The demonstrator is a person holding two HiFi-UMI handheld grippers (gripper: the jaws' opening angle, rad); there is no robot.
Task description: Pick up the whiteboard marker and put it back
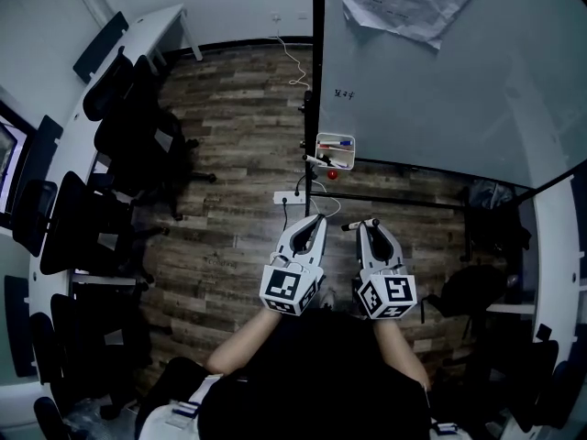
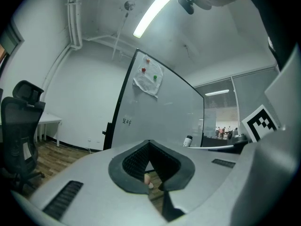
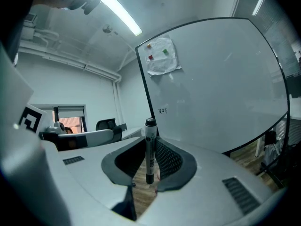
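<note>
while the whiteboard marker stands upright between the jaws of the right gripper, those jaws are clamped on its barrel near the lower end. it is one slim round stick, pale in the middle and dark at both ends, set against ribbed black pads. the left gripper is just beside the right one, its jaws a narrow slit apart with nothing between them. both grippers are smooth grey shells, each with one cube of square markers. ahead, past a stretch of bare wooden plank floor, the black frame edge of one glossy whiteboard runs up the head view. one small white tray sits at the board's lower corner, well apart from the jaws; how many pens it holds cannot be told. one crumpled sheet is pinned by three round magnets, two red and one green. to the left, black office chairs line a curved white surface, narrowing the floor there.
</note>
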